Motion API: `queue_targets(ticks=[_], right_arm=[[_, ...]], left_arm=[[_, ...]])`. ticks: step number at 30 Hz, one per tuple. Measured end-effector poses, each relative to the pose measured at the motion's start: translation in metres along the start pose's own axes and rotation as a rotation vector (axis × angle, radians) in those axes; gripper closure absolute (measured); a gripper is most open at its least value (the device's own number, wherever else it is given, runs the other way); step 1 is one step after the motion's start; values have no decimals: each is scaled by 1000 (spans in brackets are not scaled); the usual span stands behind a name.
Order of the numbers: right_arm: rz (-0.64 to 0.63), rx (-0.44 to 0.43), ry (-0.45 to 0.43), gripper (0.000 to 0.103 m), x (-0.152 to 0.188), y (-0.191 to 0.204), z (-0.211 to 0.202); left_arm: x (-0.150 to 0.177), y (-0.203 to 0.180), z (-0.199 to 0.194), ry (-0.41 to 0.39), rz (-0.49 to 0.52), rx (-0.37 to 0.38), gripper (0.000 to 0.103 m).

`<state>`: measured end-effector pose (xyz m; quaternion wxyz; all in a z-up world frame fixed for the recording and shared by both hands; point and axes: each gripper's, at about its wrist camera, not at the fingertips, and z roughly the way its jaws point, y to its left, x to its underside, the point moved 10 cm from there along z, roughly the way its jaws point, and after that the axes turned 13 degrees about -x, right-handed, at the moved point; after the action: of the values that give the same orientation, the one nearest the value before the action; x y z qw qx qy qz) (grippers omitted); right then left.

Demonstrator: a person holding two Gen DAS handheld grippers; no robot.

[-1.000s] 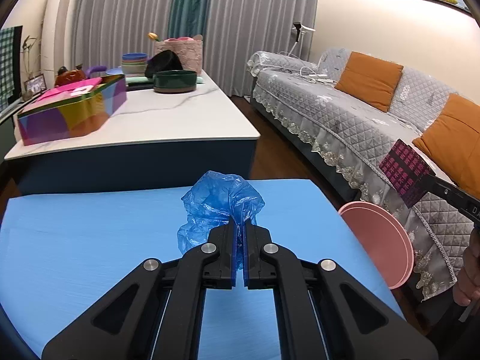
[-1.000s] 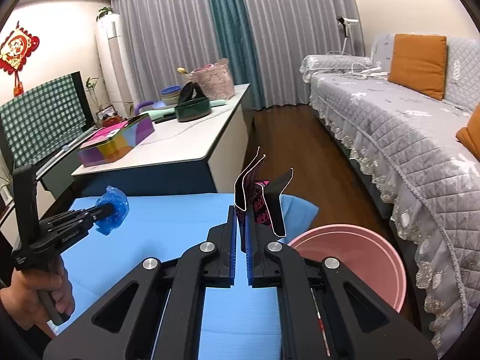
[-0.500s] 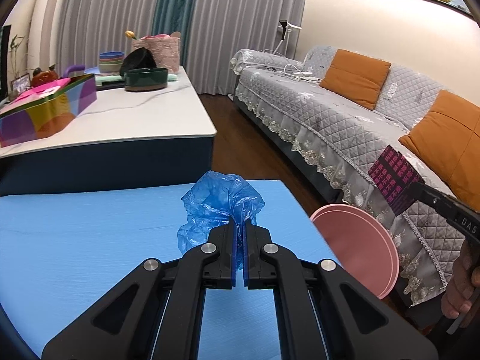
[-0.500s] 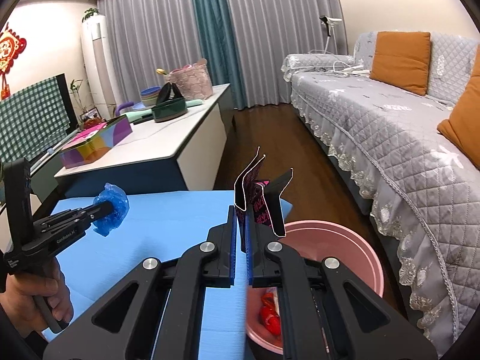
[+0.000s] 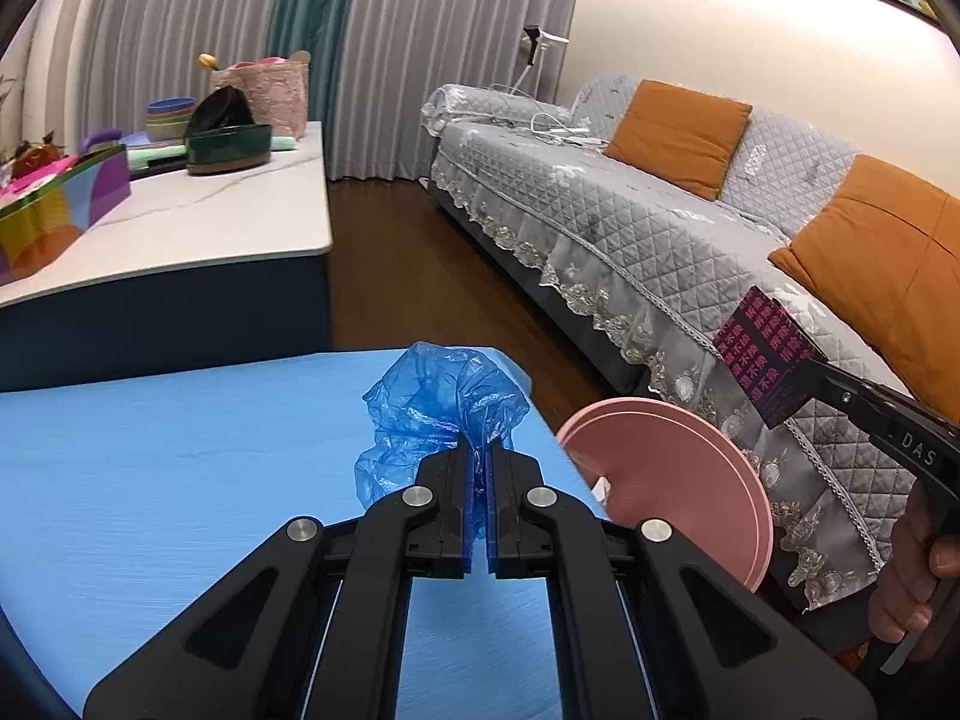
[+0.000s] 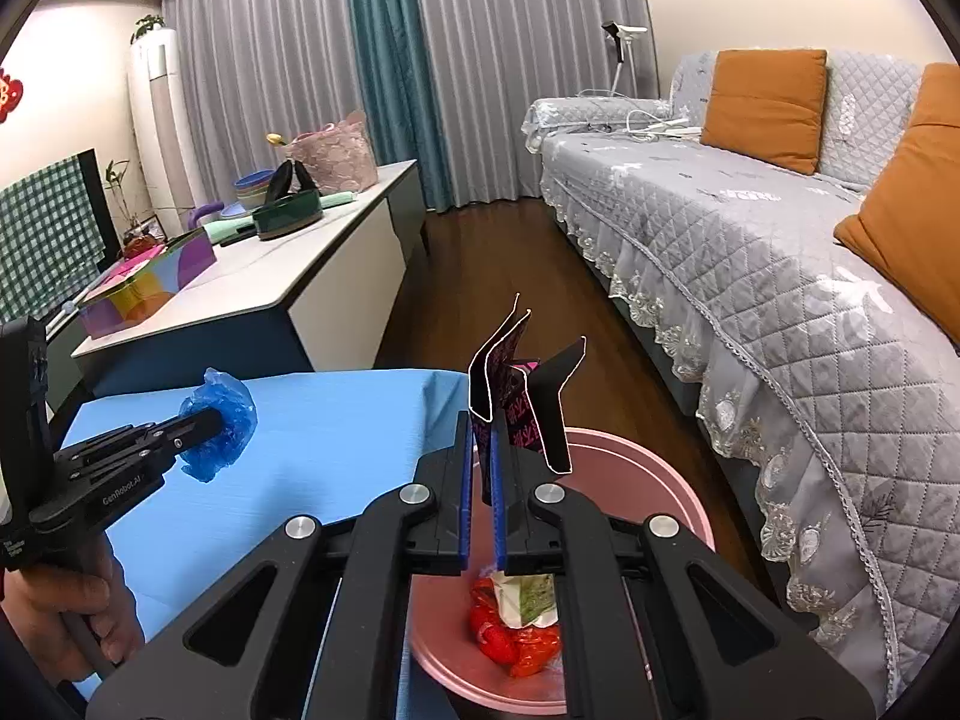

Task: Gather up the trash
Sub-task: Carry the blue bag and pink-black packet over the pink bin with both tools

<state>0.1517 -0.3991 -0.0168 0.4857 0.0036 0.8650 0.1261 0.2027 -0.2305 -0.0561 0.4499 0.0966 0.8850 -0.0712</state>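
Trash held over the blue surface's edge

Crumpled blue bag [image 5: 441, 402] sits pinched in the closed left tool [image 5: 478, 474] above the blue surface [image 5: 180, 480], near its right edge. Past that edge, the closed right tool [image 6: 480, 468] grips a dark printed wrapper [image 6: 516, 396] over the pink bin [image 6: 672, 480]; open wood floor [image 6: 480, 276] separates it from the sofa [image 6: 750, 240].

You see a crinkled, glossy blue plastic bag [image 5: 438, 402], a smooth pink plastic bin [image 6: 660, 468] and a quilted cloth sofa cover [image 6: 750, 252].
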Motion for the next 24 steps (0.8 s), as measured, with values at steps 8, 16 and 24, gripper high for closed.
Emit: queue_targets(ticks=[8, 16, 24], right_arm=[[26, 22, -3, 97, 0, -18, 0], [38, 45, 15, 97, 3, -32, 4], [59, 62, 31, 95, 9, -49, 2]], left_arm=[[5, -35, 6, 1, 54, 51, 101], [9, -73, 8, 3, 90, 138, 101], [20, -120, 7, 12, 165, 241, 100]])
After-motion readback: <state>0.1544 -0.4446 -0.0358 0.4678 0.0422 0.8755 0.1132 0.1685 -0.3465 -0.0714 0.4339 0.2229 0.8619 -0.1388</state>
